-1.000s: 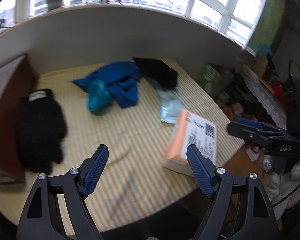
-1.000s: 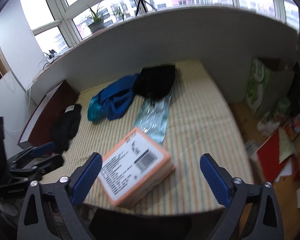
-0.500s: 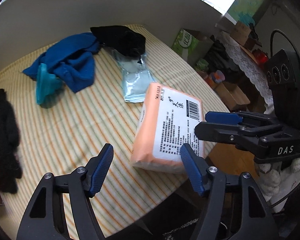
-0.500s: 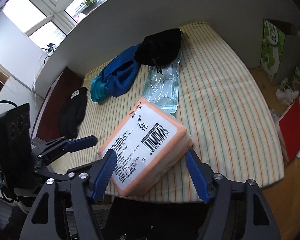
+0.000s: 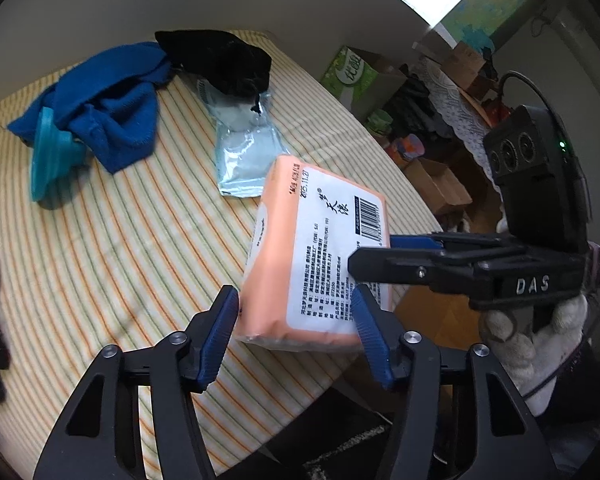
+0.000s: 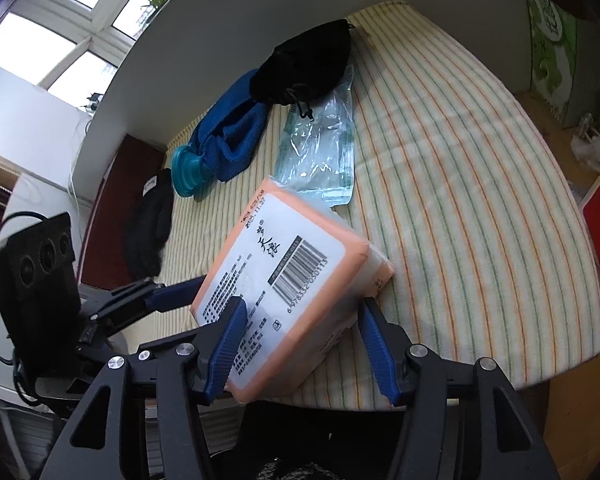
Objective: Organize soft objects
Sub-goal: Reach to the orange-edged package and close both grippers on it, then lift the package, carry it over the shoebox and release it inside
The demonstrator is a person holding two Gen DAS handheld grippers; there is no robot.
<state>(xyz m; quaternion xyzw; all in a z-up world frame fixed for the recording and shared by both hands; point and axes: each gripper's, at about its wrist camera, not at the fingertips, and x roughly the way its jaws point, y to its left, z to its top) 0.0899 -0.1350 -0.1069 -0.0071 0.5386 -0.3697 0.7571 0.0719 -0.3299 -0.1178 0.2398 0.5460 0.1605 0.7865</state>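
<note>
An orange tissue pack (image 5: 320, 240) (image 6: 284, 272) with a white barcode label lies at the near edge of the striped table (image 5: 120, 260). My left gripper (image 5: 296, 300) straddles its near end and its jaws are closing; the blue pads sit at the pack's sides without visibly denting it. My right gripper (image 6: 303, 306) straddles the pack's other near corner. Its jaws are closing too, one pad over the label and one beside the corner. Farther back lie a blue towel (image 5: 112, 120), a black pouch (image 5: 220, 60), a clear plastic packet (image 5: 244, 152) and a black glove (image 6: 148, 224).
A teal folding cup (image 5: 48, 160) lies against the towel. A dark brown board (image 6: 112, 200) stands along the table's left side. A green carton (image 5: 352, 72) and boxes crowd the floor to the right. A white-gloved hand (image 5: 540, 340) holds the right gripper.
Both grippers tipped down and came in on the tissue pack from either side. Their jaws narrowed from wide open to the pack's width. The pack stayed on the table.
</note>
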